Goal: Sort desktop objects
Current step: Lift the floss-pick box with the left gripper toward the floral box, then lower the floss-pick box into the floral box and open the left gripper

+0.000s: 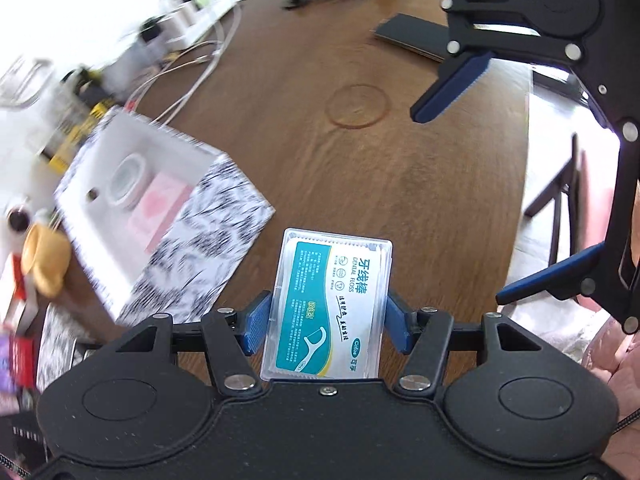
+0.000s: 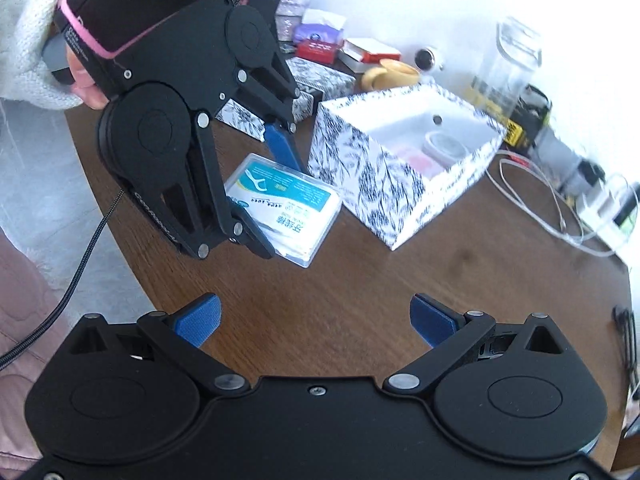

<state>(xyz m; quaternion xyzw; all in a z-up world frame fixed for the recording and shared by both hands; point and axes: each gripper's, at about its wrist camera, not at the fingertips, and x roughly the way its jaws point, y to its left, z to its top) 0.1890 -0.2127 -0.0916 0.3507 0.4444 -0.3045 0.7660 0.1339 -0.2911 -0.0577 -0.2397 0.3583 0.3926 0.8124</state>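
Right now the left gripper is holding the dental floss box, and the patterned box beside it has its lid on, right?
Not quite. The left gripper does hold the dental floss box, but the patterned box has no lid on: the right wrist view shows its open top with things inside.

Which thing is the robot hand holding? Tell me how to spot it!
Find the brown wooden table, then the open white box with black leaf print on it. Beside that box, the left gripper pinches a flat clear plastic case of dental floss picks. It is the only thing with a teal and white label.
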